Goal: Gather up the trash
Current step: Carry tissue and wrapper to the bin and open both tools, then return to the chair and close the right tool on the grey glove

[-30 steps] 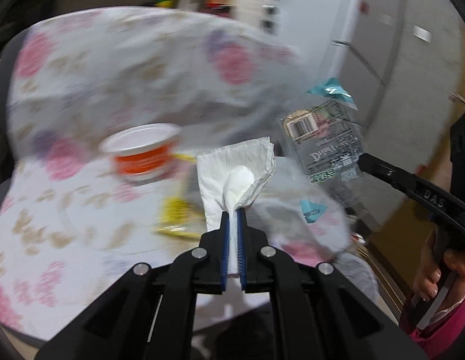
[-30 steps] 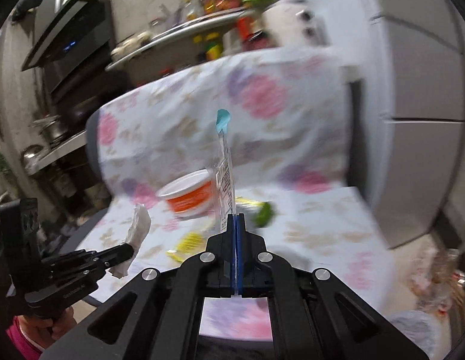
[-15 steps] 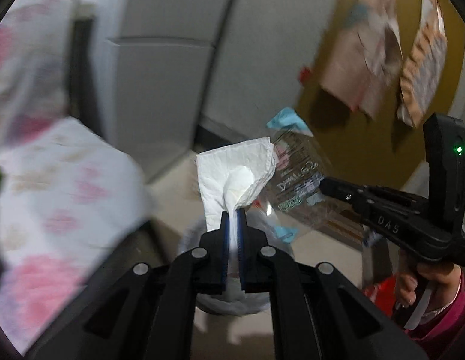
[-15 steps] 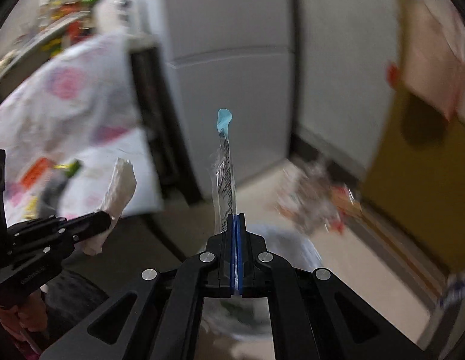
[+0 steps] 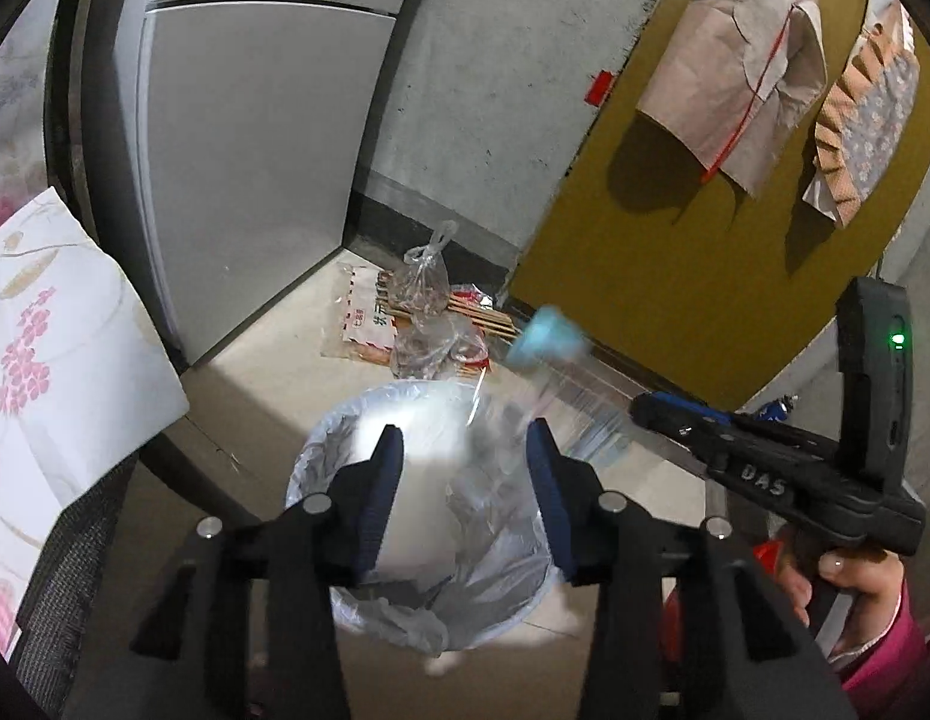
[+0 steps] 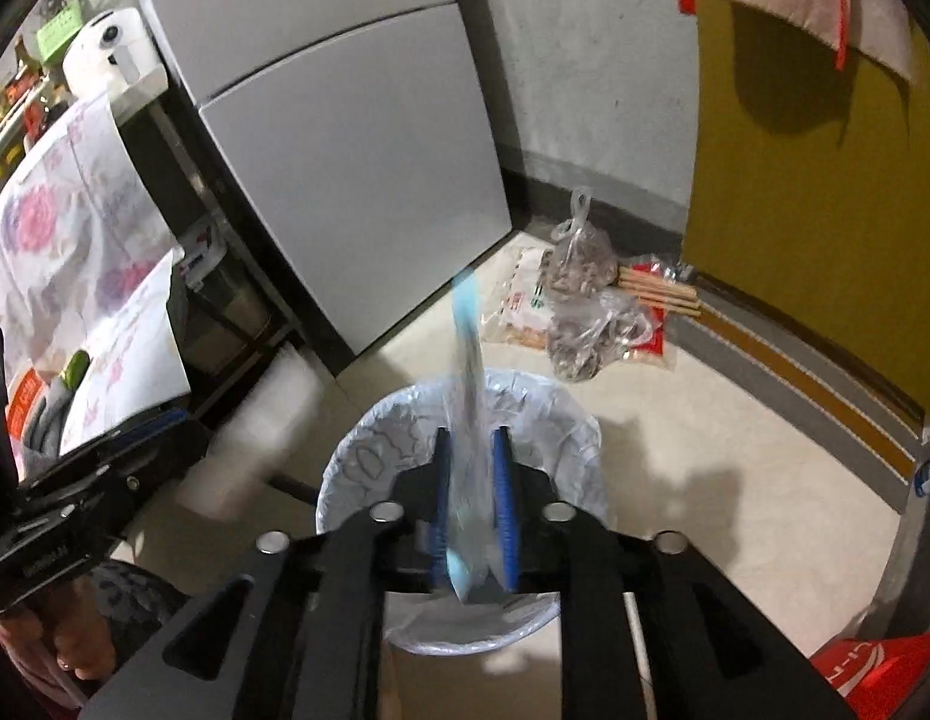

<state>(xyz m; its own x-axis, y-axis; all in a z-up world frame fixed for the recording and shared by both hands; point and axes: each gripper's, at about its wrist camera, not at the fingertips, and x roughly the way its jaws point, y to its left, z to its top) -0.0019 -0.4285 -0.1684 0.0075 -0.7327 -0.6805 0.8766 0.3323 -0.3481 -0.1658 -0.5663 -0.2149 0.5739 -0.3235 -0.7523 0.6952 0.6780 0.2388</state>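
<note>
Both grippers are held over lined bin so trash drops in; left gripper fingers spread, tissue released; right gripper fingers parted, wrapper slipping free.

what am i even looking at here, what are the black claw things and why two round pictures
There is no robot. A person holds a hand-held grasping tool in each hand, and each tool carries a fisheye camera looking forward along its two fingers, which is why the pictures are round.

The left view looks out over the left tool. Its jaws are apart, and a blurred white tissue sits between them, over a trash bin lined with a clear bag. At the right of that view you see the other tool held in the person's hand.

The right view looks over the right tool, also open, with a blurred clear wrapper with a blue end between its fingers above the same bin.

On the floor behind lie plastic bags, beside a grey fridge. A floral tablecloth shows at the left.
</note>
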